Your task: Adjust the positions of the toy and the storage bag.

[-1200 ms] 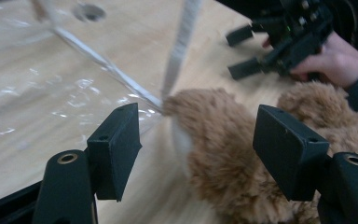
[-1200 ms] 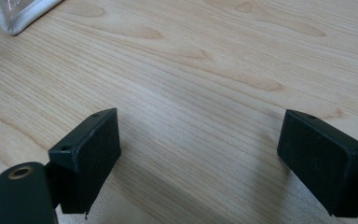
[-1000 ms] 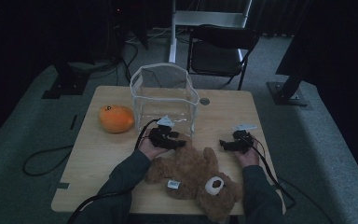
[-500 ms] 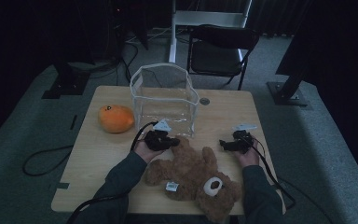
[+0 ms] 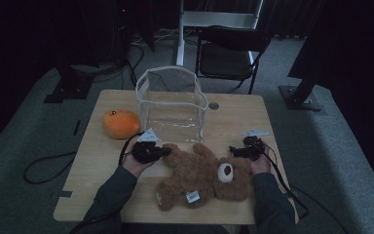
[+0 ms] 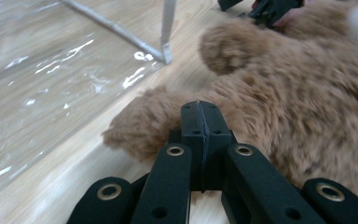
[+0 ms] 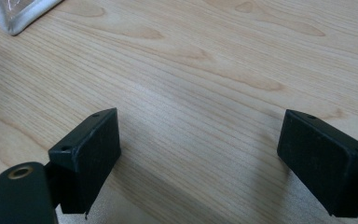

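Note:
A brown teddy bear (image 5: pixel 195 174) lies on its back on the wooden table (image 5: pixel 233 114), head (image 5: pixel 226 173) to the right. My left gripper (image 5: pixel 151 152) is shut, its tips (image 6: pixel 200 112) against the bear's furry limb (image 6: pixel 140 128) at the bear's left end. I cannot see fur between the jaws. My right gripper (image 5: pixel 242 150) sits just right of the bear's head. Its jaws stand wide open (image 7: pixel 198 140) over bare wood with nothing between them. In the left gripper view, the right gripper (image 6: pixel 272 9) shows beyond the bear.
A clear plastic bag (image 5: pixel 171 105) with white edging stands open behind the bear; its corner (image 7: pixel 14 14) is at the top left of the right gripper view. An orange plush (image 5: pixel 121 123) lies at the table's left. A black chair (image 5: pixel 231 51) stands behind the table.
The bear has turned: its head swung from the table's front edge up toward the right gripper. My left gripper slid left. The right gripper stayed put.

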`<state>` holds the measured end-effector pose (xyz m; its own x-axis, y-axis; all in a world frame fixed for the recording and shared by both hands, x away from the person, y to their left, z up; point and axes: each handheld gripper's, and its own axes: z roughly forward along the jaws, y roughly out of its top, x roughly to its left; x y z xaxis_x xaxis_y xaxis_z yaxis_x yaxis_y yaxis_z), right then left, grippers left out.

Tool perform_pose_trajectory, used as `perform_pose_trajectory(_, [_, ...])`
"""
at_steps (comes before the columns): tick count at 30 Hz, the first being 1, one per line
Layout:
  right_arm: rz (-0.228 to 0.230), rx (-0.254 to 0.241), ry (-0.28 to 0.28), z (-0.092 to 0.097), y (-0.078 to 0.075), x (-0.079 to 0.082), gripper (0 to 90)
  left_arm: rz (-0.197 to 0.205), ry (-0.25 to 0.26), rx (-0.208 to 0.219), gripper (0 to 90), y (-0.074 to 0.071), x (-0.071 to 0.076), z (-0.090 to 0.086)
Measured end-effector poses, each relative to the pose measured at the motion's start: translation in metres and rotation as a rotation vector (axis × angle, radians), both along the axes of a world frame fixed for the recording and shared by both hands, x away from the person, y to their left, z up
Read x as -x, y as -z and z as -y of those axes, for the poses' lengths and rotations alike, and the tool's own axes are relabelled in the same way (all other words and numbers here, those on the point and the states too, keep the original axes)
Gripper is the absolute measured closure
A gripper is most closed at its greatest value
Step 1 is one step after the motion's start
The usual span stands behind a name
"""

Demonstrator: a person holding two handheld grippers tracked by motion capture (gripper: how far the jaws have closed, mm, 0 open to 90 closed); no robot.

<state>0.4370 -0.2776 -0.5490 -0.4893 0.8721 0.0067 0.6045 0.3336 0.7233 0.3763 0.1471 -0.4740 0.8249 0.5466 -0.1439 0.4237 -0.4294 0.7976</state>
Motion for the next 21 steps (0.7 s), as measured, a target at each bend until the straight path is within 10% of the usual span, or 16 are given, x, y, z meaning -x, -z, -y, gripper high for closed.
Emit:
perform_pose_trajectory(14, [0.003, -0.002, -0.001, 0.000, 0.000, 0.002, 14.7, -0.010, -0.102, 0.004, 90.0, 0.004, 0.002, -0.036])
perform_pose_trajectory(21, [0.016, -0.034, -0.064, -0.008, -0.010, 0.009, 32.1, -0.021, -0.124, -0.005, 90.0, 0.007, -0.001, -0.043])
